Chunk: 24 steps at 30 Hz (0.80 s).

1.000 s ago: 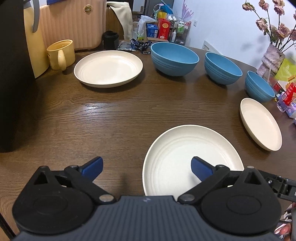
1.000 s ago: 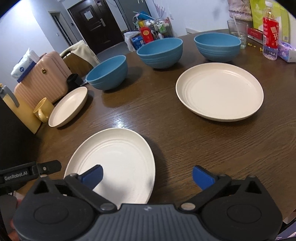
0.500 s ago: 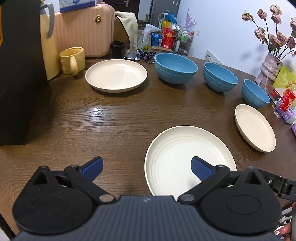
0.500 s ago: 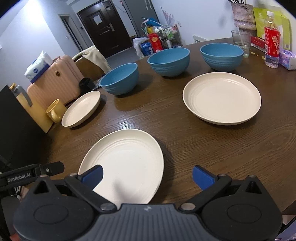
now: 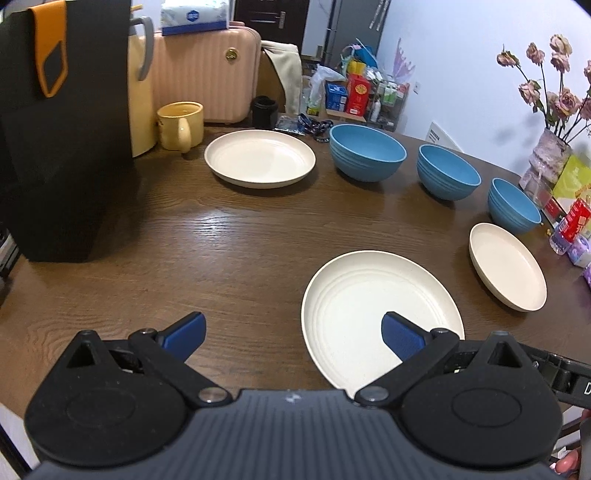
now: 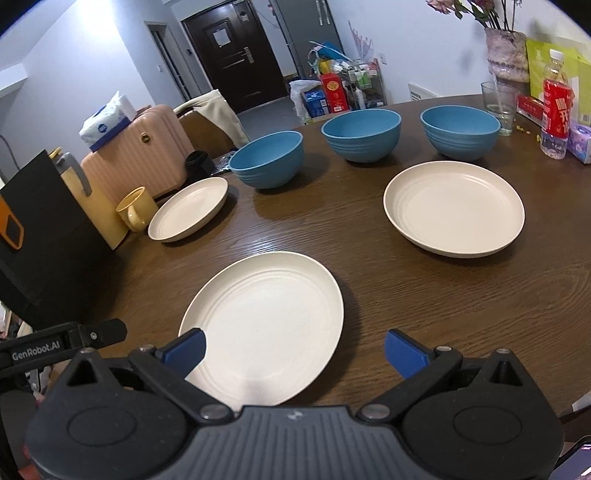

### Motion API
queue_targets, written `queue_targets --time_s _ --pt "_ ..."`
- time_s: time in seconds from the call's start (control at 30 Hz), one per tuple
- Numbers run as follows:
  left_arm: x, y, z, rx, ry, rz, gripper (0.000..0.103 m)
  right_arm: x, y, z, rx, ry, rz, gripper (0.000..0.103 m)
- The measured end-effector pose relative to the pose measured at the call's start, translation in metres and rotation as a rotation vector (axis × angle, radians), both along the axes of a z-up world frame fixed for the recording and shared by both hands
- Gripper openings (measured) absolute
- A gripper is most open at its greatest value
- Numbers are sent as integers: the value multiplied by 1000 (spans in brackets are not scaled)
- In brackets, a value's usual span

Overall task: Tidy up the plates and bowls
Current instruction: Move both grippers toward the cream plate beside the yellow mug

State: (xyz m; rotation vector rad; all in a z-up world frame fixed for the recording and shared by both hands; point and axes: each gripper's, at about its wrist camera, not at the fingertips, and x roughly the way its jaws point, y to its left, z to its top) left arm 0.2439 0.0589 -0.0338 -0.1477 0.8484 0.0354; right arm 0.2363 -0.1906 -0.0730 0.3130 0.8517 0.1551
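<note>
jaws of both grippers gape wide, holding nothing.

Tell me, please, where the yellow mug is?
The yellow mug stands far left in both views, between the pale jug and the far cream plate.

Both grippers lifted and pulled back, nothing on the table moved

The left gripper [image 5: 293, 330] and right gripper [image 6: 293, 349] have risen and tipped up: relative to the near plate [image 5: 373, 310], more of the far room now shows, with the tissue box [image 5: 194, 16] and door [image 6: 231, 51] in fuller view. That plate sits smaller and further ahead of both.
</note>
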Motion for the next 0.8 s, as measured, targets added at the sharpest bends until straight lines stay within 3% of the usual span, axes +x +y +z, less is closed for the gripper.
queue_targets --time_s 0.4,0.8 --pt "-25 7 18 10 -32 63 103 -13 12 18 -19 -11 35 103" --pt "-7 30 30 14 -34 95 103 1 39 32 -32 0 40 103"
